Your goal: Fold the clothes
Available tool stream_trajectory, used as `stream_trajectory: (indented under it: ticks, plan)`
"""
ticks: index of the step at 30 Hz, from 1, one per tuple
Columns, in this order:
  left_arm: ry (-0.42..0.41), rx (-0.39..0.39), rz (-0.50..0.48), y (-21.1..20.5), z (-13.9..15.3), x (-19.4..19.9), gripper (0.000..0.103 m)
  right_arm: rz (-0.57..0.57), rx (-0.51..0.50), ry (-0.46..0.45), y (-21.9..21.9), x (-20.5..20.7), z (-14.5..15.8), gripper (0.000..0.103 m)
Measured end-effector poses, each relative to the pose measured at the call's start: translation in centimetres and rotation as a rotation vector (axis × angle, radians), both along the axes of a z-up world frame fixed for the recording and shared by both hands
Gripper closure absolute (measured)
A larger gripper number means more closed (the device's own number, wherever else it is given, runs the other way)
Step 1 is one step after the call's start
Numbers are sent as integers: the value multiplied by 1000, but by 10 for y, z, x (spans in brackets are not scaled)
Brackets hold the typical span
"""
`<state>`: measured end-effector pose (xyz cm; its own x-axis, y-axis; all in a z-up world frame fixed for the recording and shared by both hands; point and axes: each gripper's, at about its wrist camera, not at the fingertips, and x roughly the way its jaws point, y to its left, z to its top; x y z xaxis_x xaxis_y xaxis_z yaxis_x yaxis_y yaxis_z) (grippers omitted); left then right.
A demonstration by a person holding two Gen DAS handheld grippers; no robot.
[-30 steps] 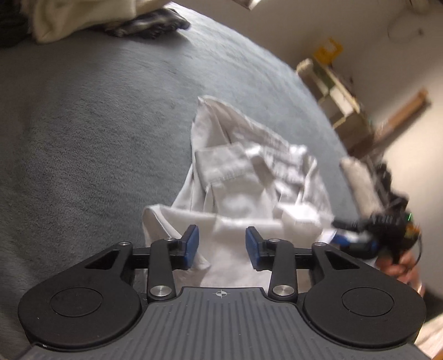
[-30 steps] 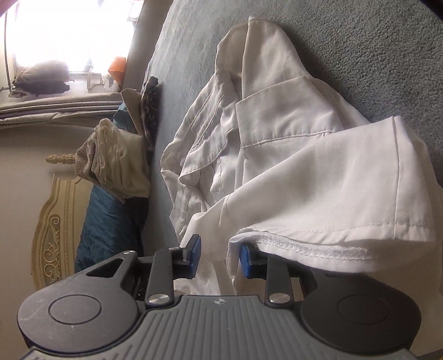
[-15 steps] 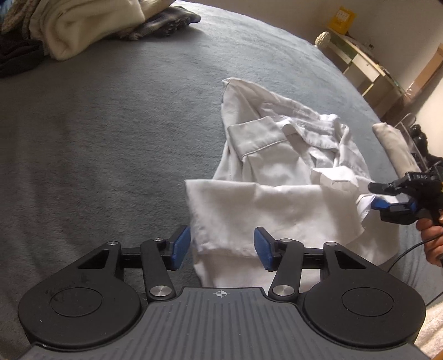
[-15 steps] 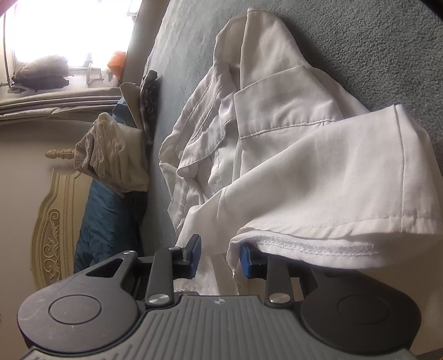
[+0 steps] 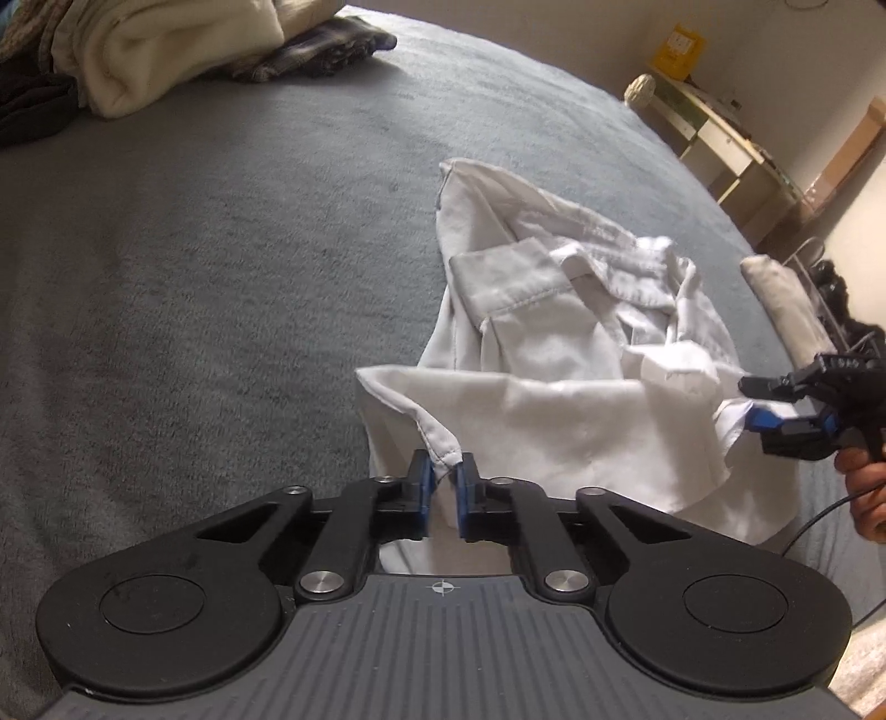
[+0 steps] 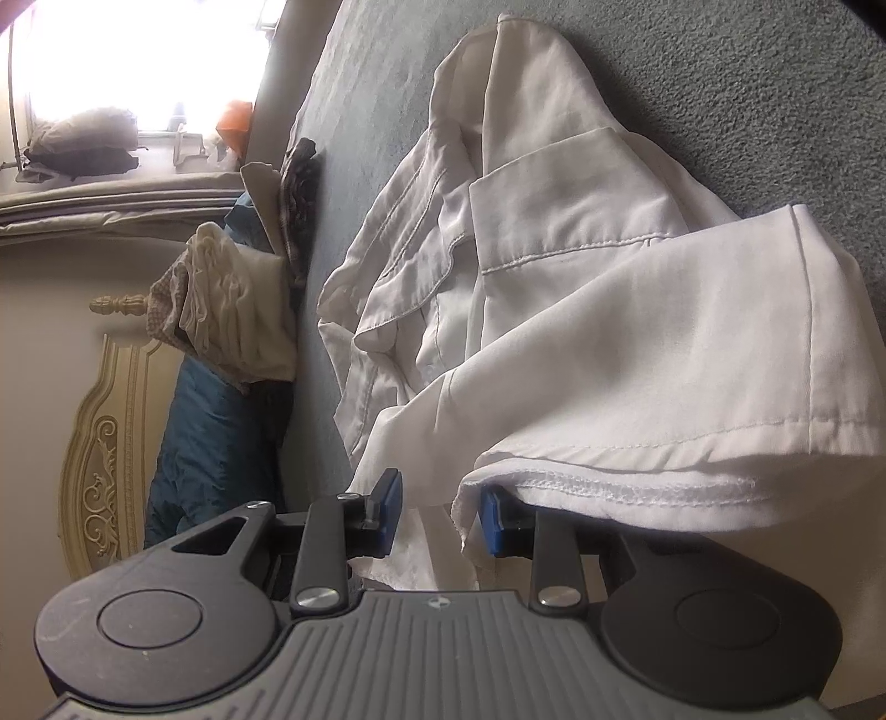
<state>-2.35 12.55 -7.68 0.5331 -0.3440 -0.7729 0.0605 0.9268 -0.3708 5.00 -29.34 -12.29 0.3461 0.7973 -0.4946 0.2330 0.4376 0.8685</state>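
A crumpled white shirt is seen lying on the grey bedspread of a bed, bunched rather than spread flat, with its collar and placket heaped toward the far side. A hemmed corner of it is pinched between the blue pads of the left tongs, which are drawn nearly together on the cloth. The right tongs are held at a narrow, partly open gap; a stitched hem is draped over the right-hand pad, yet no cloth can be seen pressed between the two pads, so nothing is judged to be gripped there. From this state several failures can be foreseen. Only a small tip of hem is caught on the left, and it could be pulled free if the shirt is lifted or tensioned sharply. If the lift is begun before the right side is closed on fabric, the hem would probably slide off that pad and the shirt would hang from one corner. More than one layer may also be trapped on the left, so that the garment would open unevenly. A pile of other clothes lies well apart at the head of the bed.
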Motion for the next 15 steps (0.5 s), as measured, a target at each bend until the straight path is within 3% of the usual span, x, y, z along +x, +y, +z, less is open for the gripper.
stream_trajectory:
  ticks: [4, 8, 15]
  plan:
    - [4, -134, 49, 15, 2, 13, 100, 1, -1, -13, 0, 5, 3, 71]
    - [19, -318, 143, 34, -4, 34, 100, -10, 7, -27, -3, 15, 6, 71]
    - [-2, -641, 413, 59, -47, 71, 99, -73, 18, -27, -14, 48, 6, 70]
